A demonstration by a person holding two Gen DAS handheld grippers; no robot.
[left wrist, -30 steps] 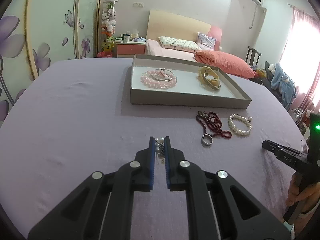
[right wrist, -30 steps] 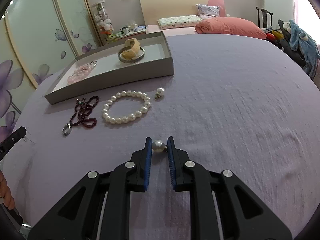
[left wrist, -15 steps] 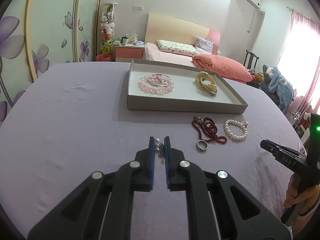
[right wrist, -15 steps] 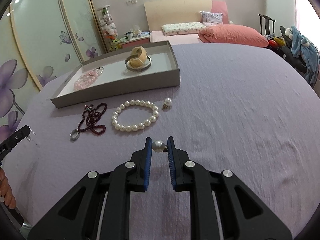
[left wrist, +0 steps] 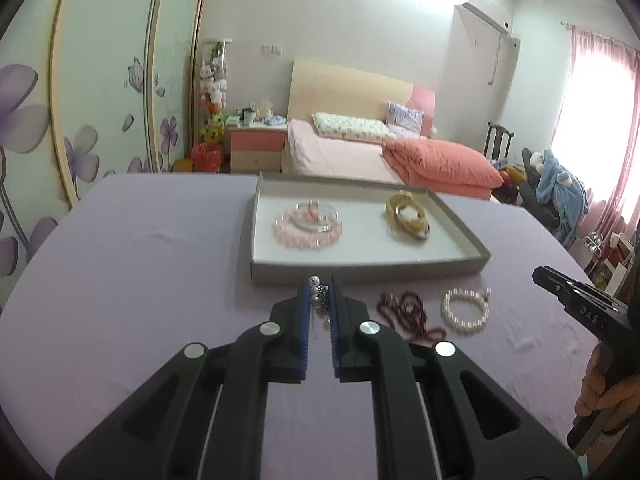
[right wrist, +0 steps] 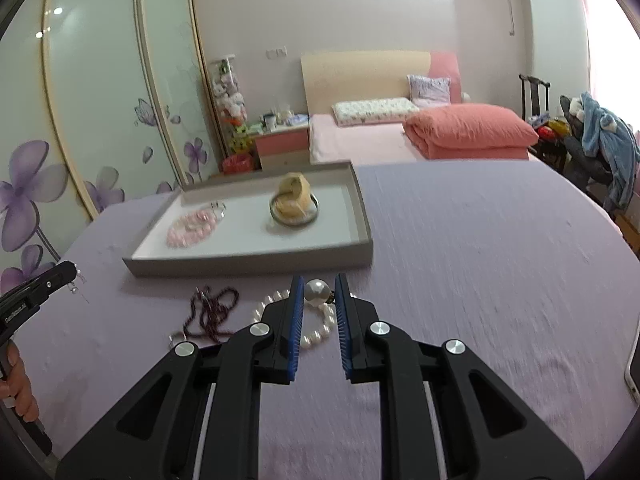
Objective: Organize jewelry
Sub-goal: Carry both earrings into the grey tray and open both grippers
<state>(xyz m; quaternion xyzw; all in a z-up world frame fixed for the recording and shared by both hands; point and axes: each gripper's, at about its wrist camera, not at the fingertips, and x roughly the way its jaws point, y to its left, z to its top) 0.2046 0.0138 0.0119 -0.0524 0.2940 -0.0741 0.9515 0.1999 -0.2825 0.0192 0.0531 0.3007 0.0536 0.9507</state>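
My left gripper (left wrist: 320,282) is shut on a small pearl-and-silver earring (left wrist: 318,298) and holds it above the purple table, just in front of the grey tray (left wrist: 360,270). My right gripper (right wrist: 318,282) is shut on a pearl earring (right wrist: 316,291) and holds it above the white pearl bracelet (right wrist: 320,330). The tray holds a pink bead bracelet (left wrist: 306,232) with a clear bangle and a gold watch (left wrist: 408,216). A dark red bead necklace (left wrist: 404,314) and the pearl bracelet (left wrist: 466,308) lie on the table before the tray.
The table wears a purple cloth (left wrist: 120,280). A silver ring (right wrist: 178,336) lies by the red necklace (right wrist: 212,312). The tray's front wall (right wrist: 248,266) stands between the grippers and its inside. A bed (left wrist: 360,152) and wardrobe are behind.
Both grippers have risen and moved forward toward the tray, each still holding its earring. The tray and loose jewelry have not moved.
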